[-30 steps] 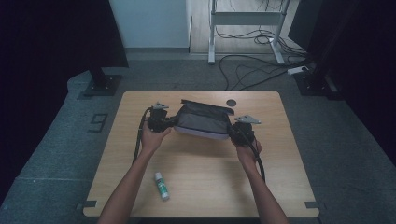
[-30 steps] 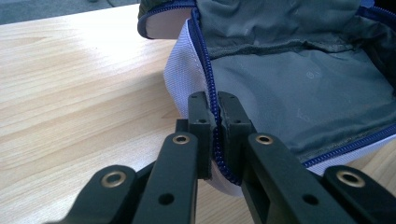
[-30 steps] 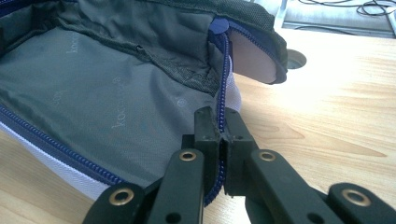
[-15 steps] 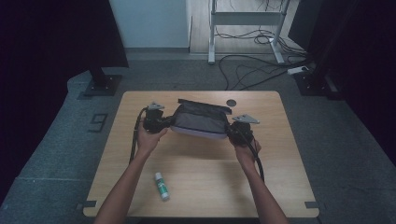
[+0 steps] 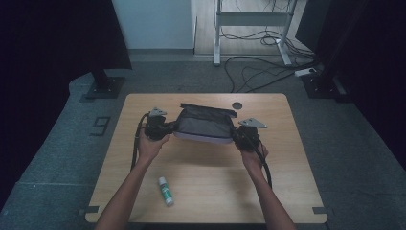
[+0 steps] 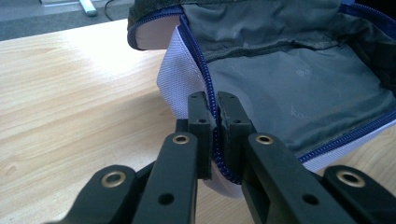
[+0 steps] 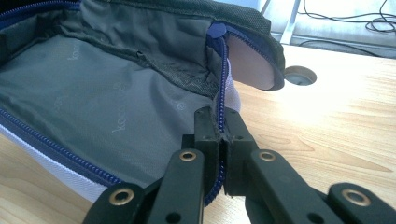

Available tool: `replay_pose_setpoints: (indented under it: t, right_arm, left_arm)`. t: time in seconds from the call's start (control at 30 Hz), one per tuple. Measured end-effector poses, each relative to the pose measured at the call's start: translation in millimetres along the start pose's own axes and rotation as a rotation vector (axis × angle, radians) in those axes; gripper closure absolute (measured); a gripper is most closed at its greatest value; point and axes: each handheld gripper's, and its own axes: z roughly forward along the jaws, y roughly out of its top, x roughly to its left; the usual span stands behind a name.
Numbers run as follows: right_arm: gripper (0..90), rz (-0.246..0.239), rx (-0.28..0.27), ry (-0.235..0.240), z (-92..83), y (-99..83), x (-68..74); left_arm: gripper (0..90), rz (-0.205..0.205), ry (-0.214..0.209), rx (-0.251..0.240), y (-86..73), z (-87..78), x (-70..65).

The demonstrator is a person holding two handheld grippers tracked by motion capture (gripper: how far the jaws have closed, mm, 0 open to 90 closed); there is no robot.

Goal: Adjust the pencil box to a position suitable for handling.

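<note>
The pale wooden table with rounded corners is the base for everything here, and the soft grey fabric pouch with a blue zipper and white side panels is seen lying open toward the far middle of it, its mouth spread wide between the two tools. At the pouch's left end the left gripper is closed tight on the blue zipper edge, the white panel pinched along with it; at the pouch's right end the right gripper is likewise clamped shut on the zipper seam, just below the dark folded rim. Only a thin strip of cloth is held on each side, so a slip is judged the main risk: if the ends were pulled further apart or lifted unevenly, the fabric could be drawn out of one pair of jaws and the mouth would sag closed. Too hard a pull could strain the zipper teeth or the stitching. A small white glue stick with a green label lies well nearer the person than the pouch, to its left; with both grippers occupied, it cannot be fetched unless one end is let go.
</note>
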Motion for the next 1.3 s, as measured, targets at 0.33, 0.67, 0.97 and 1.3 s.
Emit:
replay_pose_setpoints:
  t: [0.33,0.67,0.97,1.3]
  right_arm:
    - [85.8,-0.009,-0.011,0.014,-3.0,-1.9,3.5]
    - [85.8,0.002,-0.022,0.032,-8.3,-6.1,2.6]
    - [85.8,-0.002,-0.023,0.052,-14.3,-12.7,4.2]
    - [85.8,-0.011,-0.013,0.069,-18.8,-19.3,6.6]
  left_arm:
    - [85.4,-0.003,-0.01,-0.009,-6.6,-6.7,-0.7]
    - [85.3,0.004,-0.024,-0.017,-12.5,-11.5,-5.7]
    - [85.2,0.012,-0.029,-0.014,-23.8,-19.0,-12.2]
    - [85.2,-0.005,-0.048,-0.01,-38.5,-19.7,-15.1]
